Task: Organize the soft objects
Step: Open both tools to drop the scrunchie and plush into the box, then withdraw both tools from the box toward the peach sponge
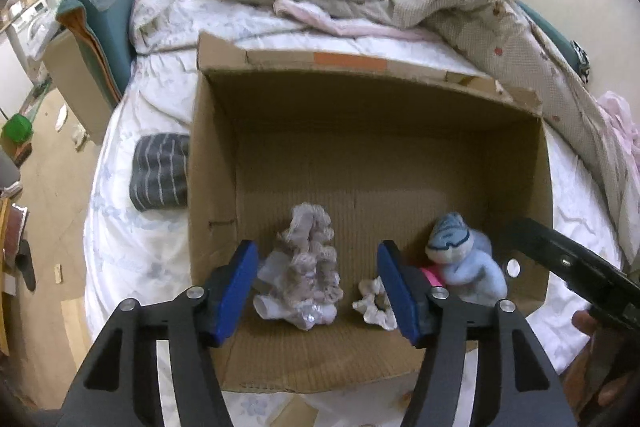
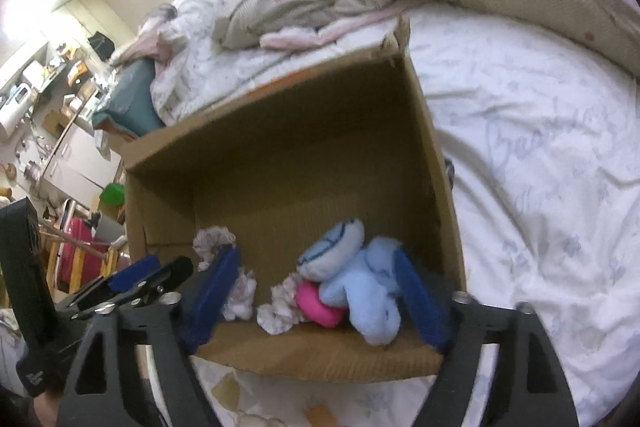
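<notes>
Left wrist alone shows striped cloth (image 1: pixel 160 171) beside box (image 1: pixel 212 147); both grippers (image 1: pixel 316 291) (image 2: pixel 316 299) apart, empty.

Legible text: one faint item only.
White bedsheet (image 2: pixel 540 155): pale blue cursive script printed in the fabric, beginning with a "B"; the rest too faint to read. Nothing else carries readable lettering.

Right gripper (image 2: pixel 316 297) wide open over box (image 2: pixel 288 155), centre frame. Blue plush (image 2: pixel 370 291), pink item (image 2: pixel 318 305), pale scrunchies (image 2: pixel 276 311) inside, blurred; contact unclear.
</notes>
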`<action>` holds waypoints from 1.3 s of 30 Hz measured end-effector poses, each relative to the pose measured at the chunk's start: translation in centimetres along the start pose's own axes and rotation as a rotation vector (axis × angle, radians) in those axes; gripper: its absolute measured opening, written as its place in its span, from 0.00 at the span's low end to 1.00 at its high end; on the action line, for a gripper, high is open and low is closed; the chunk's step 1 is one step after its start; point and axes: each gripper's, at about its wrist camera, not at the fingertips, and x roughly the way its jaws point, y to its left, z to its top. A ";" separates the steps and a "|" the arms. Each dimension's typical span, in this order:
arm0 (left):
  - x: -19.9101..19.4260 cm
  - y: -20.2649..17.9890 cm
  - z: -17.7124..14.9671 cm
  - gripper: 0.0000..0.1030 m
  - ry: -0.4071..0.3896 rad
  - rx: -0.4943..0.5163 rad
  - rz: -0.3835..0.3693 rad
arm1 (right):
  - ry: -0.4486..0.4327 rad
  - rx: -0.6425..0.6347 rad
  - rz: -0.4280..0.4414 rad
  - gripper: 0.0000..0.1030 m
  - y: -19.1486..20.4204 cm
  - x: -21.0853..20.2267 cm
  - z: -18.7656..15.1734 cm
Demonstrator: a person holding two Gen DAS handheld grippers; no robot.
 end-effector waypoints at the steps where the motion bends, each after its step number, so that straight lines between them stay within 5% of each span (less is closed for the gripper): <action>1: -0.2 0.0 0.1 0.60 -0.013 0.003 0.012 | -0.021 -0.005 -0.001 1.00 0.2 -0.3 0.1; 10: -1.6 1.4 0.8 0.60 -0.074 -0.043 0.032 | -0.046 -0.015 0.015 1.00 0.6 -0.7 0.4; 24: -4.3 2.0 -0.4 0.94 -0.102 -0.069 0.062 | -0.059 0.037 0.007 1.00 -0.5 -2.4 -0.4; 29: -5.4 2.7 -1.1 0.96 -0.085 -0.082 0.047 | -0.047 0.129 0.027 1.00 -1.8 -3.2 -1.2; 39: -7.0 4.0 -4.0 0.96 -0.064 -0.096 0.099 | -0.048 0.071 -0.011 1.00 -0.9 -5.0 -2.9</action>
